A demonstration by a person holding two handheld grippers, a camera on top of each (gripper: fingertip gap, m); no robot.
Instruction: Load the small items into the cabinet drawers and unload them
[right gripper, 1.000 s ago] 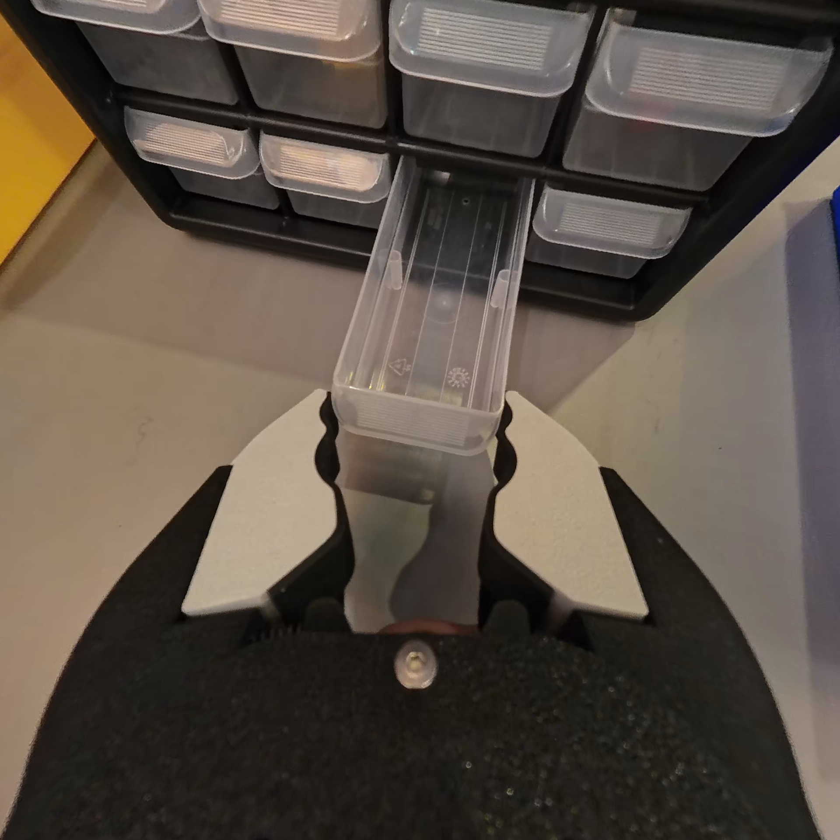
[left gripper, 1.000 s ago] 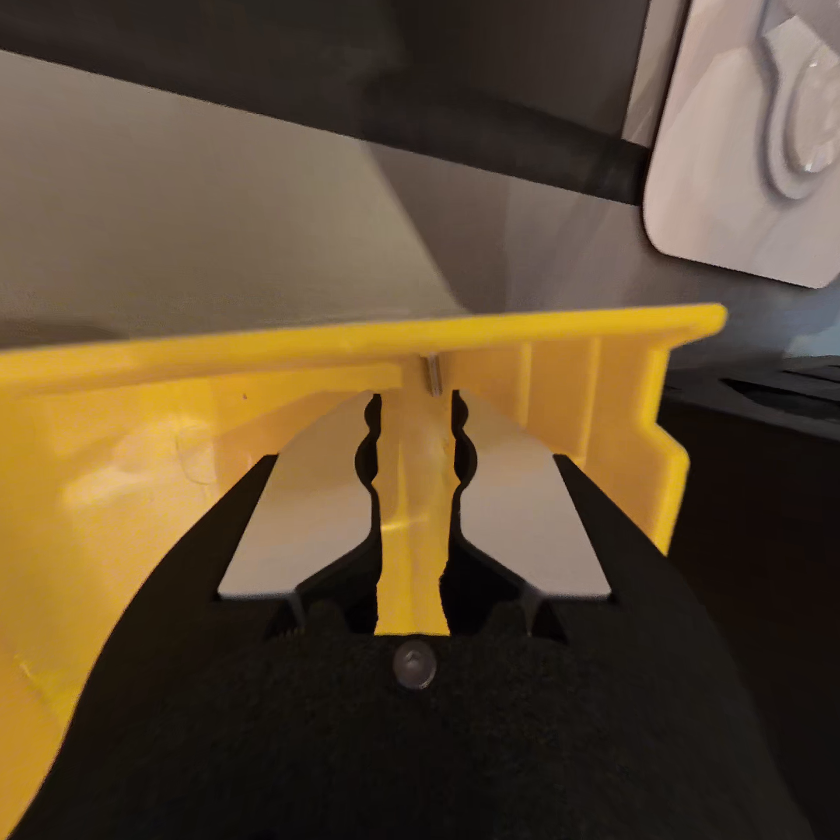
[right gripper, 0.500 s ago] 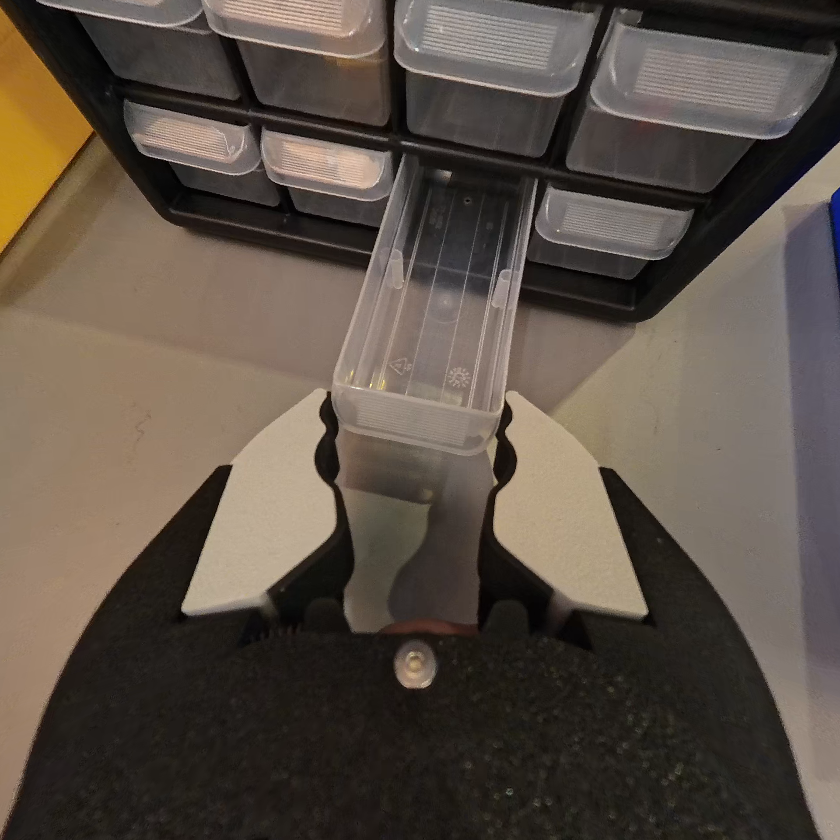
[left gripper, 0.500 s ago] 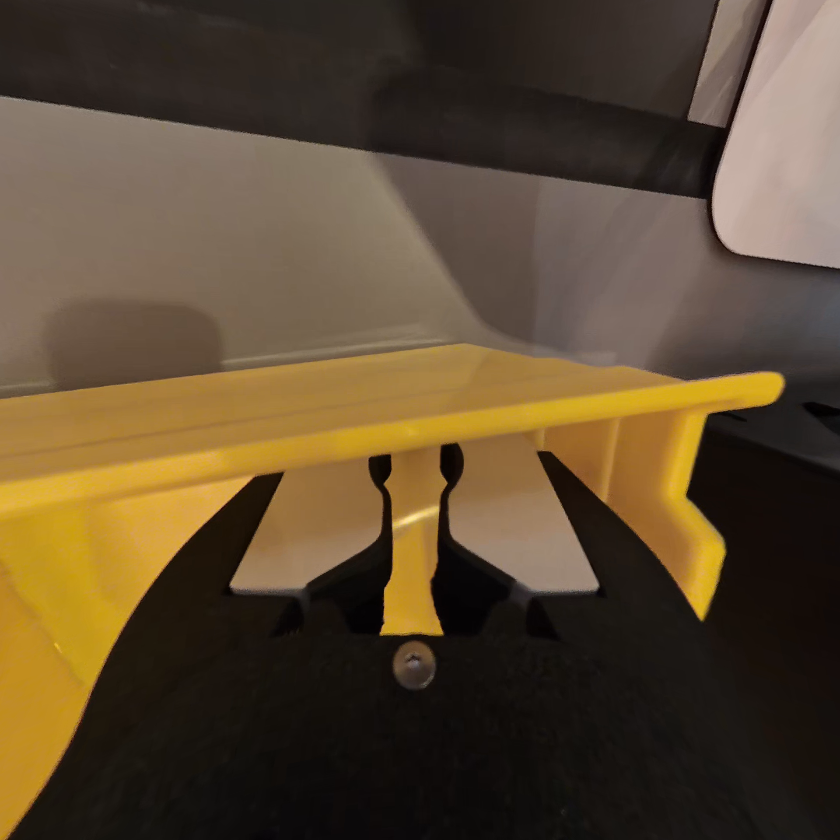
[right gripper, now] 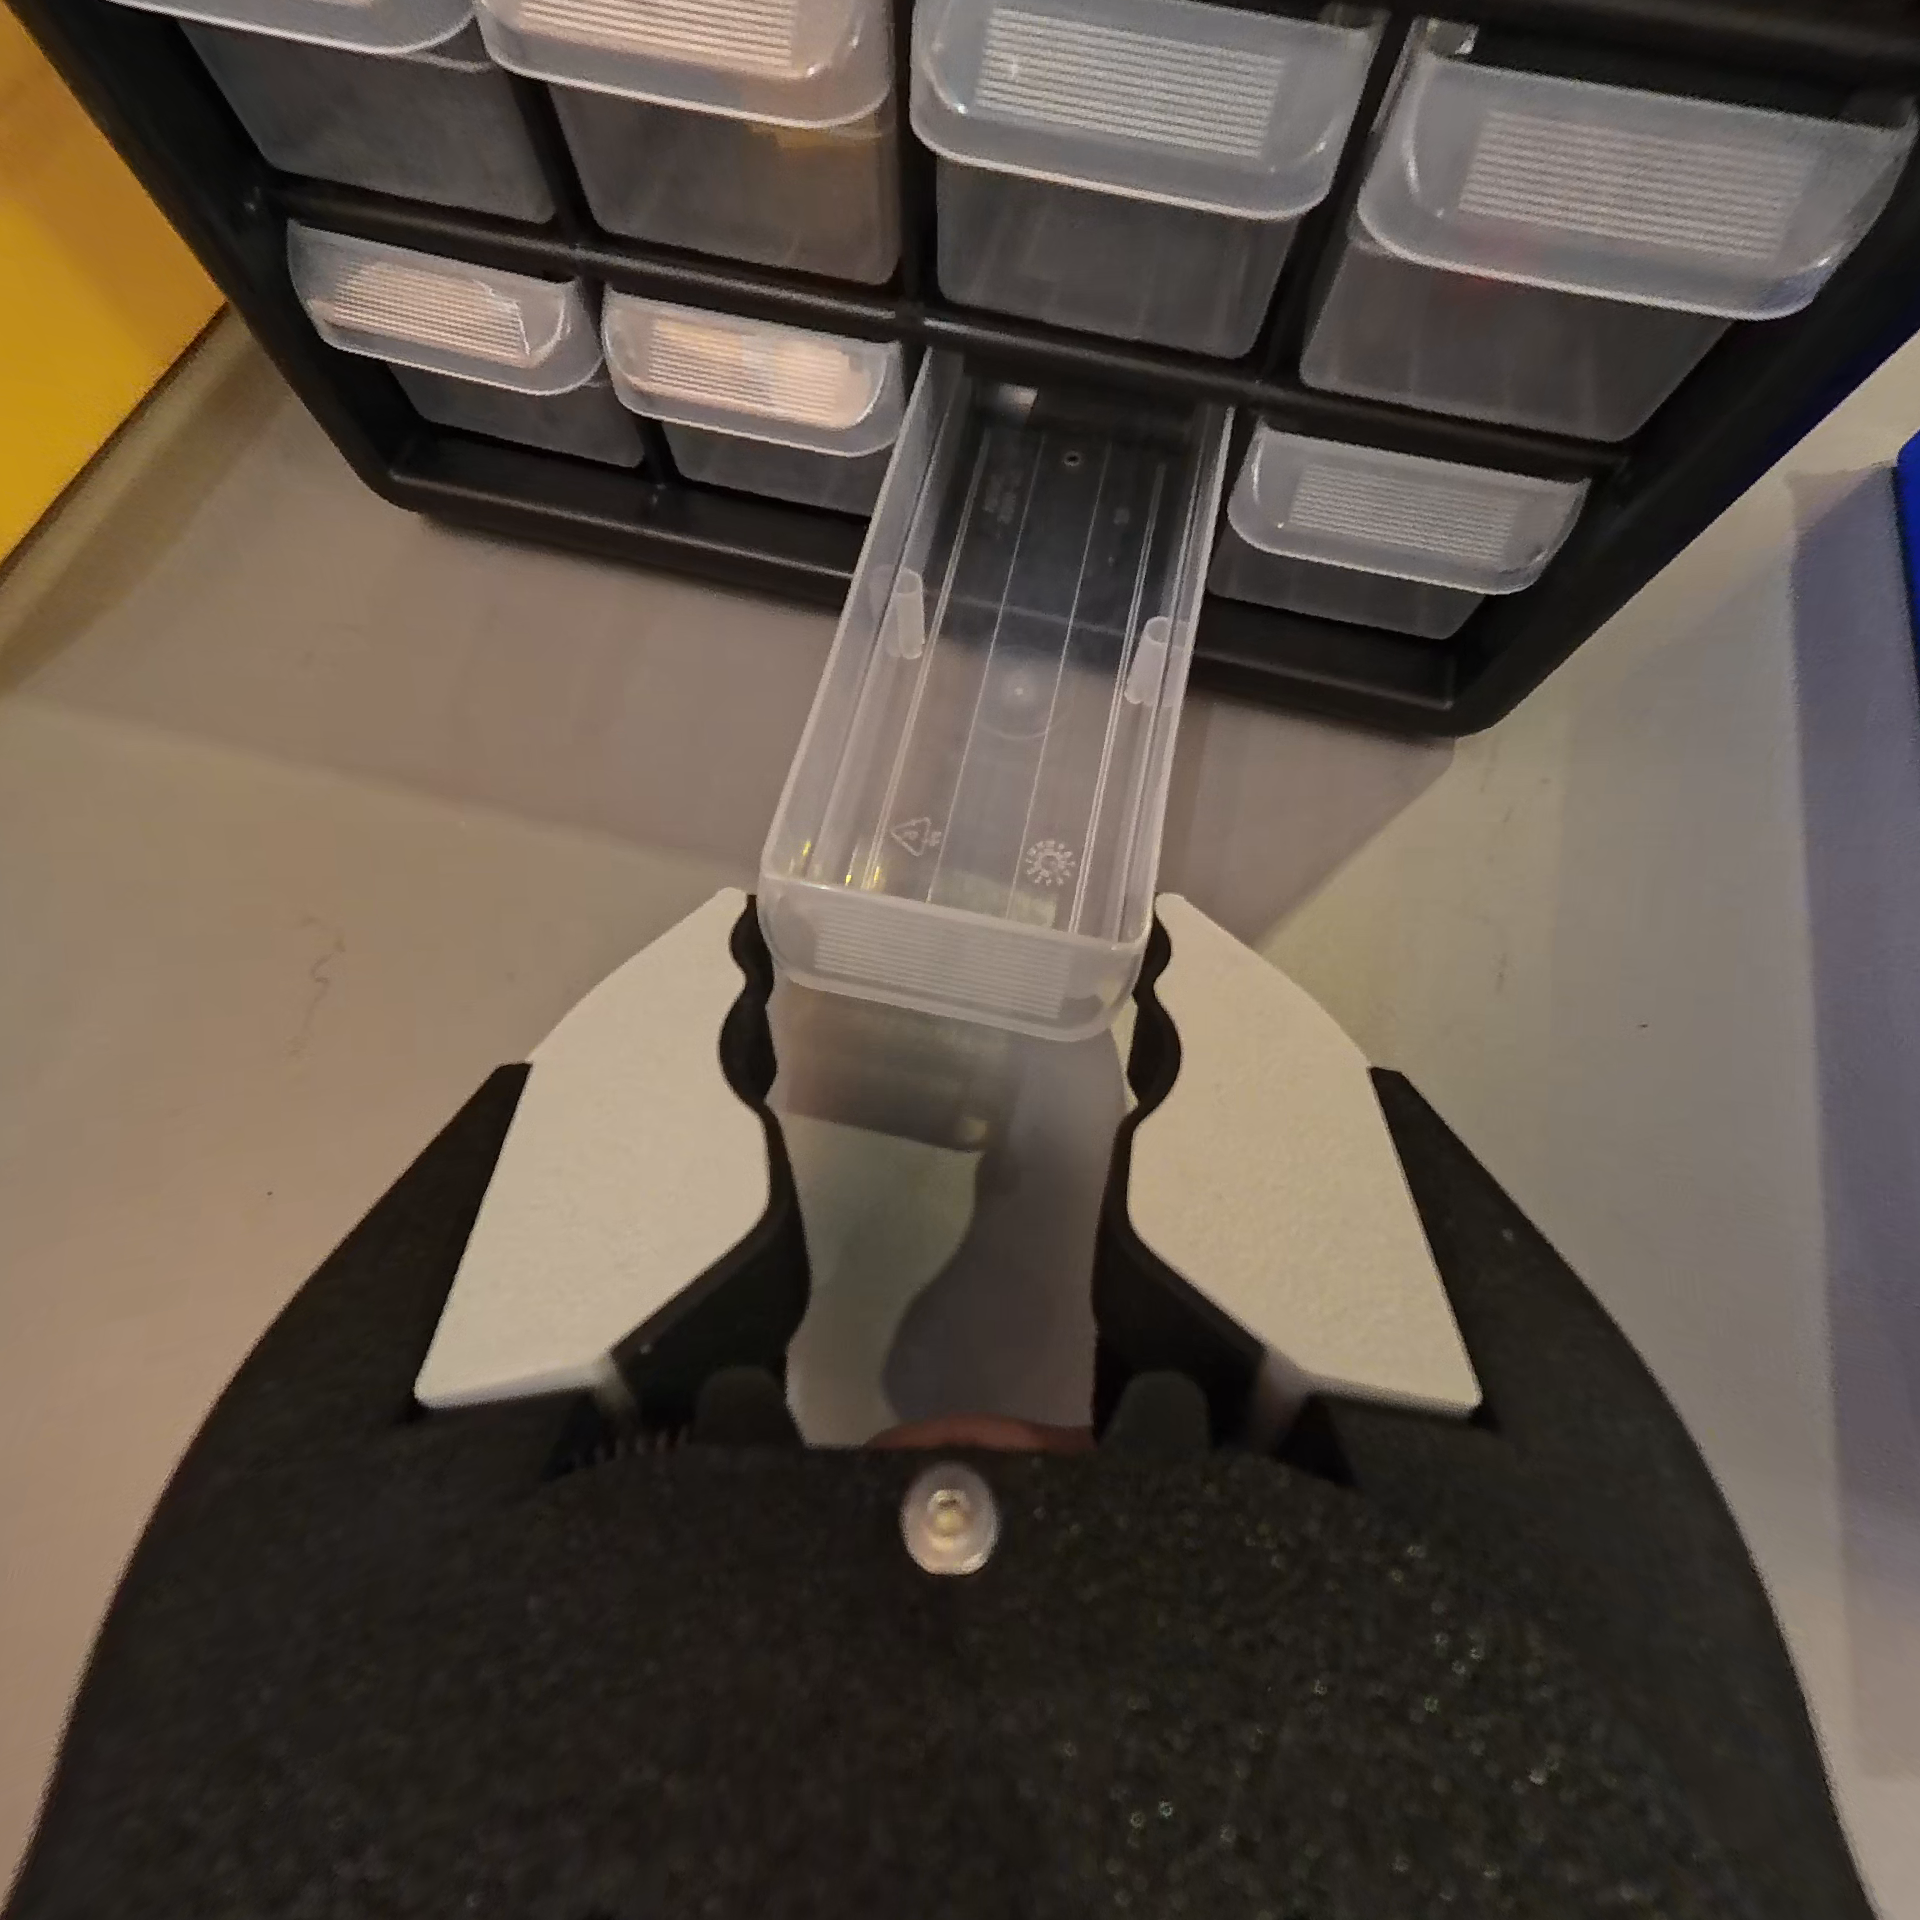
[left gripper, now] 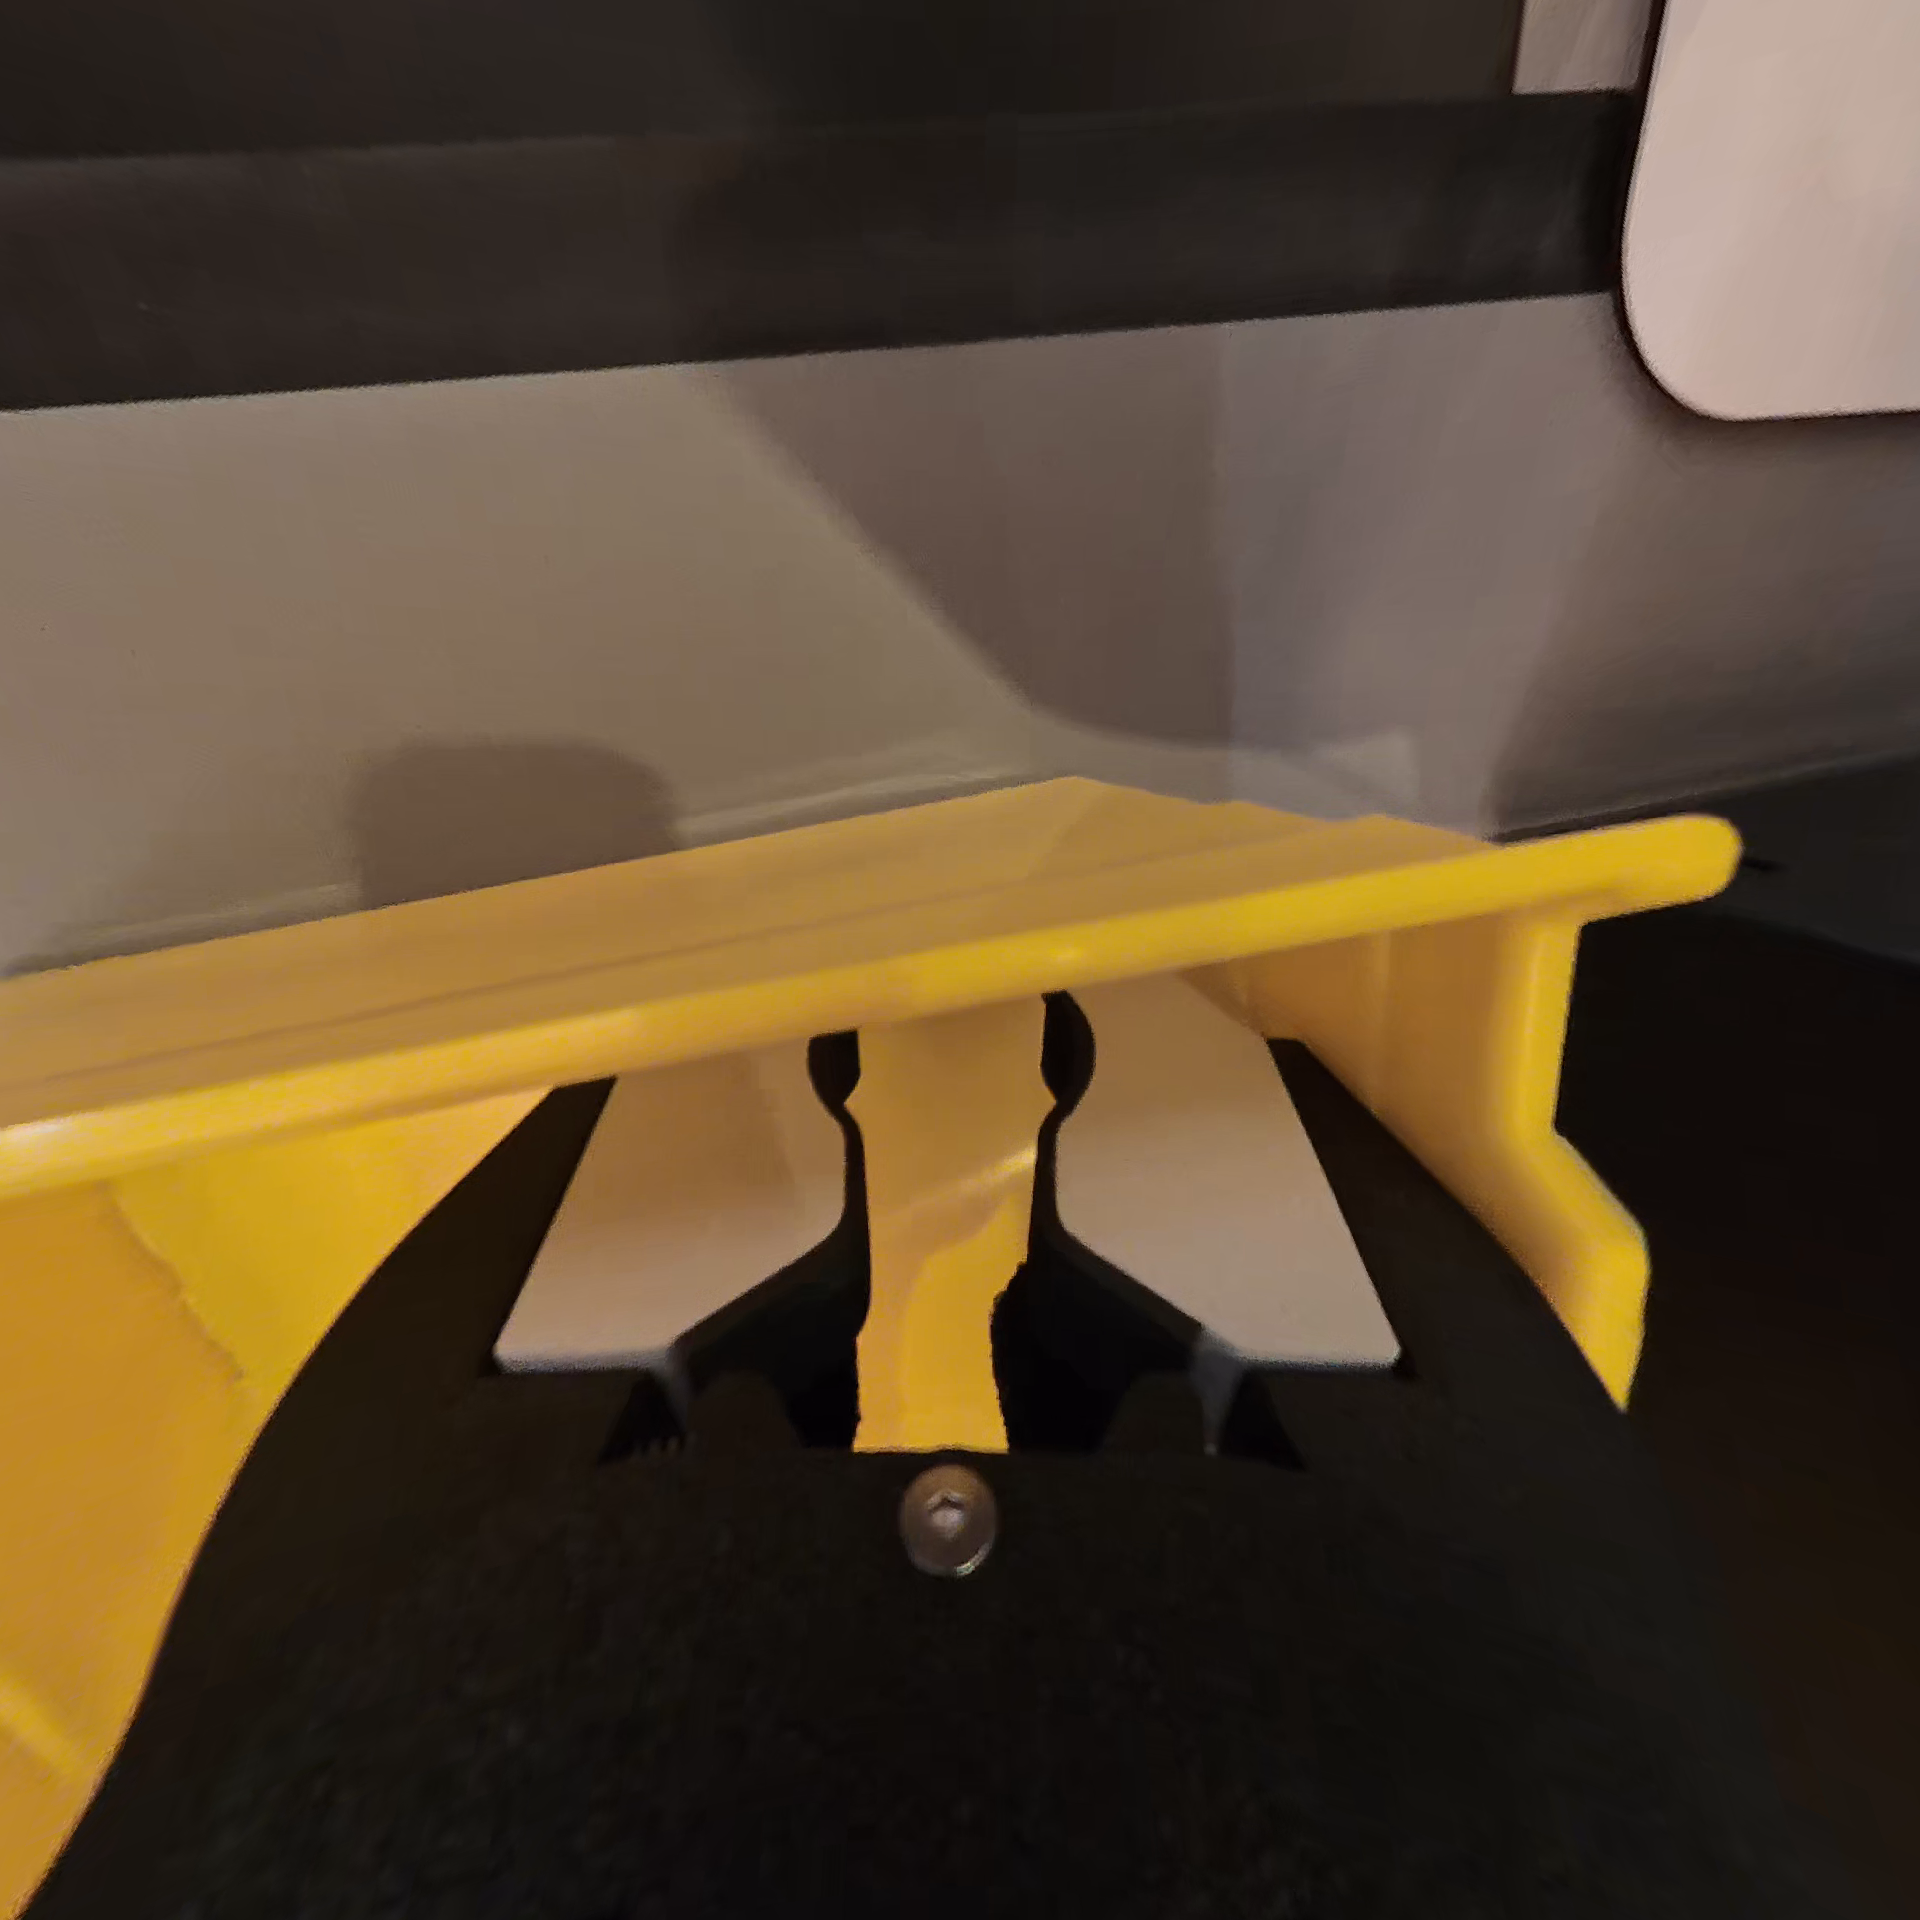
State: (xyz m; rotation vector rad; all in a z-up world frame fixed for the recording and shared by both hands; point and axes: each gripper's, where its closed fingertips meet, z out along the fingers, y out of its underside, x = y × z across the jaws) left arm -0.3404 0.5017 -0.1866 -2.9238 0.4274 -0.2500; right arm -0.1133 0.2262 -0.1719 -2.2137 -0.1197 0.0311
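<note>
In the left wrist view my left gripper (left gripper: pixel 951 1039) reaches into a yellow bin (left gripper: pixel 831 997). The bin's rim hides the fingertips. The visible parts of the fingers (left gripper: pixel 1174 1164) stand apart, with only yellow plastic between them. In the right wrist view my right gripper (right gripper: pixel 951 935) is shut on the front end of a clear plastic drawer (right gripper: pixel 997 727), one pad on each side wall. The drawer is pulled far out of the bottom row of the black cabinet (right gripper: pixel 1455 686), and nothing lies in it. The other drawers (right gripper: pixel 1122 125) are pushed in.
The cabinet stands on a pale table (right gripper: pixel 260 935). The yellow bin (right gripper: pixel 73 260) stands to the cabinet's left, and a blue thing (right gripper: pixel 1881 727) lies at the right edge. In the left wrist view, a dark bar (left gripper: pixel 727 229) and a white rounded object (left gripper: pixel 1787 208) lie beyond the bin. The left gripper's tips are roughly 35 cm from the right gripper's. Measured from the fingertips, the black cabinet (right gripper: pixel 1455 686) is 8 cm or so from the right gripper and 35 cm from the left.
The left view has swung, so the bin's rim now covers the fingertips. A small metal pin seen by the tips a second ago is out of sight. The right gripper and drawer have not moved.
</note>
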